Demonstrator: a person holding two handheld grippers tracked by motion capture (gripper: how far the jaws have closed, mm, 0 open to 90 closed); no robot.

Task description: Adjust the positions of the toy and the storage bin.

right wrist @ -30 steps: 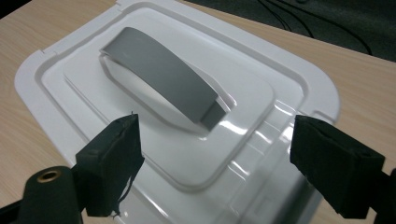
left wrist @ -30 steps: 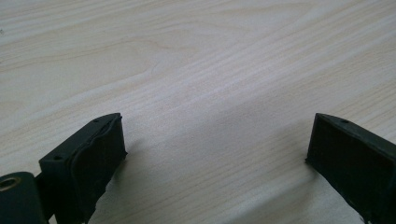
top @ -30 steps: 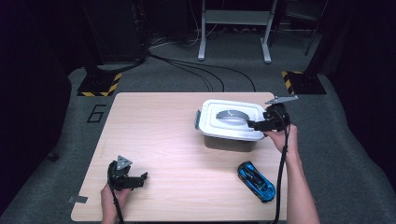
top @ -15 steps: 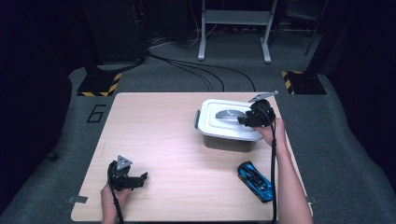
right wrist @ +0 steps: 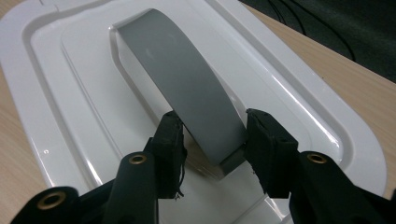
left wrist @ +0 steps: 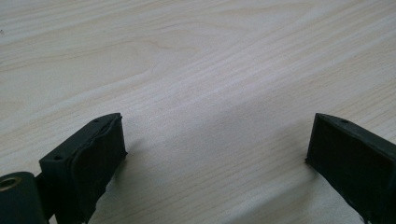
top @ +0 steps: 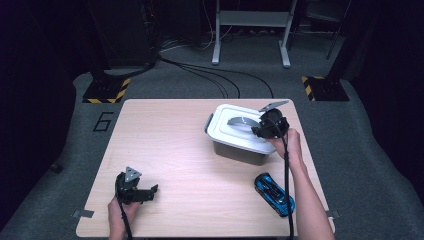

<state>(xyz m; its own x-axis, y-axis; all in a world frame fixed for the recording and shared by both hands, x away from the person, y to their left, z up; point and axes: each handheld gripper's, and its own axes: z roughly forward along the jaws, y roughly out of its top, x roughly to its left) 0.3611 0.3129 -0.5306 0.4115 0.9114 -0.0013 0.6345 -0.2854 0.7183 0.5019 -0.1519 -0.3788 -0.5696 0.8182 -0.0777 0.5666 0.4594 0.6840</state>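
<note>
Hidden/cut off: the right tongs (right wrist: 212, 140) covered the near end of the grey handle (right wrist: 184, 88) in the right gripper view; whether the pads actually pressed its edges was hard to judge there. In the high view the tongs' body masked that same end. The box's far wall was out of sight, and its contents lay hidden under the lid.
Cut off: the left tongs (left wrist: 215, 154) showed two black tips, the rest below the frame edge.
Task's thing: white plastic box (top: 239, 148) with a glossy white lid (right wrist: 70, 93), rounded corners, raised rim, and a flat grey arched handle standing up along the middle of the lid.
Where: directly under and ahead of the right tongs, well apart from the left tongs.
Right tongs: jaws had just been closing, the handle's near end between them, one on each edge, clamped on it as far as could be seen.
Left tongs: jaws wide apart, nothing between them, low over bare worktop (left wrist: 201, 70).
Other: blue toy car (top: 274, 193) on the worktop, behind the right tongs, beside the forearm.
</note>
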